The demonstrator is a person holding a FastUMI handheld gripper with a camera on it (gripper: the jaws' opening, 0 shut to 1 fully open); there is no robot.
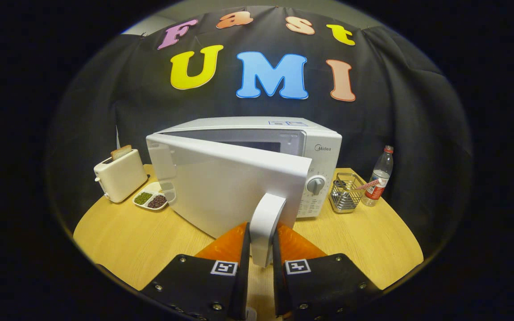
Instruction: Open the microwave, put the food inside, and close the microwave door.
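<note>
Gripper view, looking forward along the two fingers over a round wooden table (pixel 373 240). Fingers of the gripper (pixel 262 249) are closed on the white vertical door handle (pixel 266 227), one pressing on each side; that pinch is what lets the person swing the door. Door (pixel 221 187) of the white microwave (pixel 324 151) stands partly open, hinged on its far side at about ten o'clock from the handle, so its outer face angles toward the camera and hides most of the cavity. A dark slice of the opening shows above the door's top edge.

At ten o'clock from the fingers sits a cream toaster (pixel 121 176) with a slice of bread (pixel 121 152) standing in its slot, well apart from the gripper. Just beside the toaster, touching or nearly touching the door's lower corner, lies a divided dish (pixel 152 198) of green and dark beans, plausibly the food. At two o'clock stand a wire basket (pixel 344 196) and a water bottle (pixel 379 178).

Judging by the door's angle, opening is under way and loading is not yet begun.
</note>
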